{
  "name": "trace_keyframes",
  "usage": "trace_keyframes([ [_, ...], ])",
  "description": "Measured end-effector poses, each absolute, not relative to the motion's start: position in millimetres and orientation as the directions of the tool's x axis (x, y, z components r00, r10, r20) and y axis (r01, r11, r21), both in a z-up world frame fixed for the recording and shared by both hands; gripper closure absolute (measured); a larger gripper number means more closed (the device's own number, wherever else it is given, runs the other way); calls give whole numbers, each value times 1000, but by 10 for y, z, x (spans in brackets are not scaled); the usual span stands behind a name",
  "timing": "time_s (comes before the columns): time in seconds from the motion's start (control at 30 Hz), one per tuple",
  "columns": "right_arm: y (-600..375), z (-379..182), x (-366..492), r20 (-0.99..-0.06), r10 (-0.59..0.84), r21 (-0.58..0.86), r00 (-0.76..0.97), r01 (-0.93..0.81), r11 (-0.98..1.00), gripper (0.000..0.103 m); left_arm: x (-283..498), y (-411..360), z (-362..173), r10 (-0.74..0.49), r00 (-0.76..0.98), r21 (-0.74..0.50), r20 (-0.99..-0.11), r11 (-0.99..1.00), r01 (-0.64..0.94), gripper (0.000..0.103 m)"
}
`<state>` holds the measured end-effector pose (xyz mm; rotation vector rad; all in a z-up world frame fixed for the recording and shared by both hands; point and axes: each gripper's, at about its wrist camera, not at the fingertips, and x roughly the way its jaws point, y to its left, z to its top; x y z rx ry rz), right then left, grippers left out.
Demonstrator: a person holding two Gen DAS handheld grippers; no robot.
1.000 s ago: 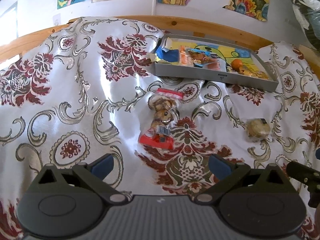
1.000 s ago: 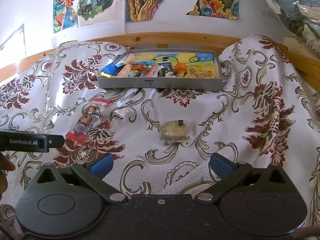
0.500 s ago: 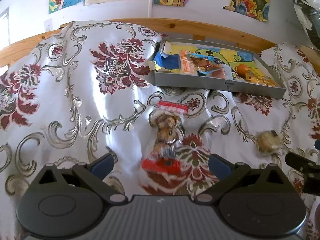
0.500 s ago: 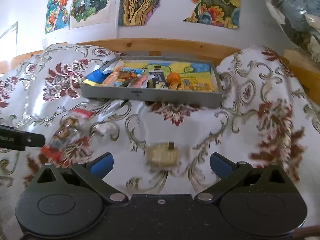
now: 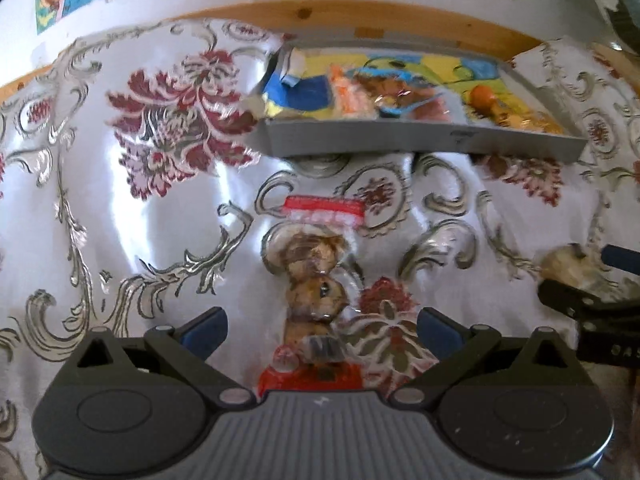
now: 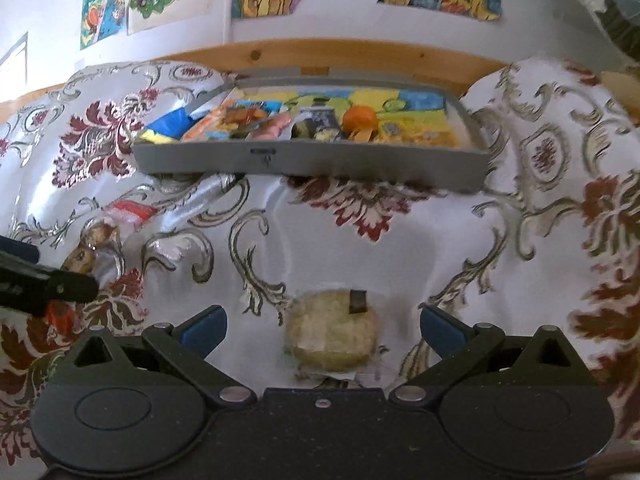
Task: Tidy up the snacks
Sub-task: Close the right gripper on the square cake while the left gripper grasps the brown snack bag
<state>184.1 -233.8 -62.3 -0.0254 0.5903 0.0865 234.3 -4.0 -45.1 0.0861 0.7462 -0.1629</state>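
- Snacks are lying loose on the patterned cloth [image 6: 400,264] in front of the grey tray [image 6: 312,162], which is already holding several packets and an orange piece.
- You are holding the left tool [image 5: 322,322] with its jaws spread wide and empty, straddling the long clear packet with red ends [image 5: 316,292]; that packet is lying lengthwise, its far red end pointing at the tray's front wall and well short of it.
- You are holding the right tool [image 6: 322,322] just as wide and empty around the round pale cake in its clear wrapper [image 6: 332,330], which is sitting in front of the tray, near its middle, and to the right of the long packet.
- Both things are looking light and soft. The film is probably slippery and crinkly, so expect it to slide under hard pads.
- The long packet is likely floppy: take it across its middle, over the brown pieces, not by a red seal, or it may droop and swing.
- The cake is probably crumbly. Close across its widest part, gently, only enough to lift.
- The cloth is looking glossy and rumpled, so either snack may skid as you close.
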Motion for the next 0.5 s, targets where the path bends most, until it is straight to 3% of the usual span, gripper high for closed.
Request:
trace_keyframes([
  [0.23,-2370,-717,1920,-581,141,63,802,-128,990,1,2527,-10,-592,-98,722,24,-684,987,157,0],
  [0.37,-2320,-726,1923,-578,171,60,798,-167,984,8,2542,-62,-611,-117,718,12,-686,985,173,1],
  [0.5,-2276,-733,1914,-578,178,46,797,-187,981,16,2531,-140,-609,-168,707,-10,-687,975,223,12],
])
